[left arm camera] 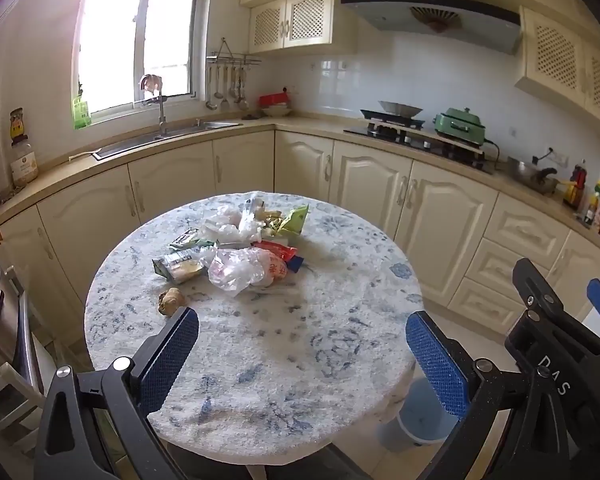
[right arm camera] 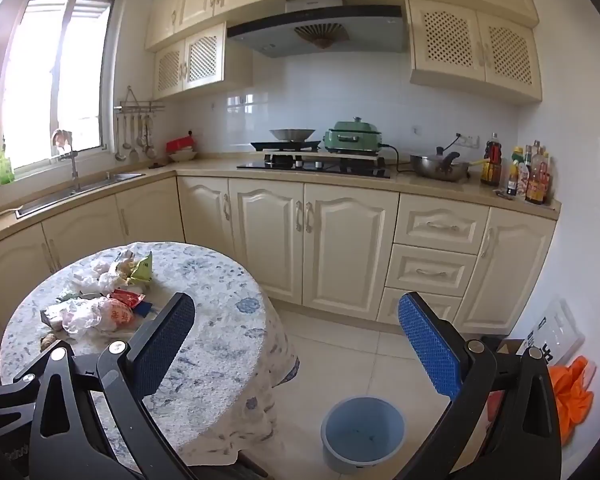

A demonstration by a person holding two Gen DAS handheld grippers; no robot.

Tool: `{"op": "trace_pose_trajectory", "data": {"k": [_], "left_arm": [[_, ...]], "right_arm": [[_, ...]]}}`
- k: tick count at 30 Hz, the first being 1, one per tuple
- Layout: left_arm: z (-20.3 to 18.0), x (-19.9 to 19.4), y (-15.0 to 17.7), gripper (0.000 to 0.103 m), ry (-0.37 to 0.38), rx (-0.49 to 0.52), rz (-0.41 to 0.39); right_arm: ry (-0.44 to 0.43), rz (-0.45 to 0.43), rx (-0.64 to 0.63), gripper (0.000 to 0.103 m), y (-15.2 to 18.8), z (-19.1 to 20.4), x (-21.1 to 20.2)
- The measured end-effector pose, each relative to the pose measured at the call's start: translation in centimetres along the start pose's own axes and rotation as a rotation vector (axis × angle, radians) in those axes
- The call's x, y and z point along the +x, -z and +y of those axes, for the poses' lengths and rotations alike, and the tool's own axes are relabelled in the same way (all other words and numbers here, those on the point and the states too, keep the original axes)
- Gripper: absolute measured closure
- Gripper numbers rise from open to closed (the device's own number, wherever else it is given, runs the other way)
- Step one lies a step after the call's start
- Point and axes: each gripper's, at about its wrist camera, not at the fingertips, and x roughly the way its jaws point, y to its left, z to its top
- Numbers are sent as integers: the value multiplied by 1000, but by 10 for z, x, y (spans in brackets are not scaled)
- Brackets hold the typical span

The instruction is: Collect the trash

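While claws (left arm camera: pixel 302 330) gape, trash (left arm camera: pixel 236 246) mid-table (left arm camera: pixel 300 360)

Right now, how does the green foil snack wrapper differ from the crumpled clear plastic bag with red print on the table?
The green foil snack wrapper is opaque and lies at the far side of the trash pile; the crumpled clear plastic bag with red print is see-through and lies at the near side. The wrapper looks smaller and stiffer, the bag larger and limp. Both rest on the round table with the blue-patterned cloth, untouched by either tool.
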Motion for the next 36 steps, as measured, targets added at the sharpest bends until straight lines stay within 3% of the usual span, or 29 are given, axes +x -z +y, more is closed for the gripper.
{"op": "trace_pose_trajectory", "data": {"k": [36], "left_arm": [[2, 6, 4, 2, -5, 11, 4]], "right_arm": [[-30, 48, -10, 0, 5, 3, 8]]}}
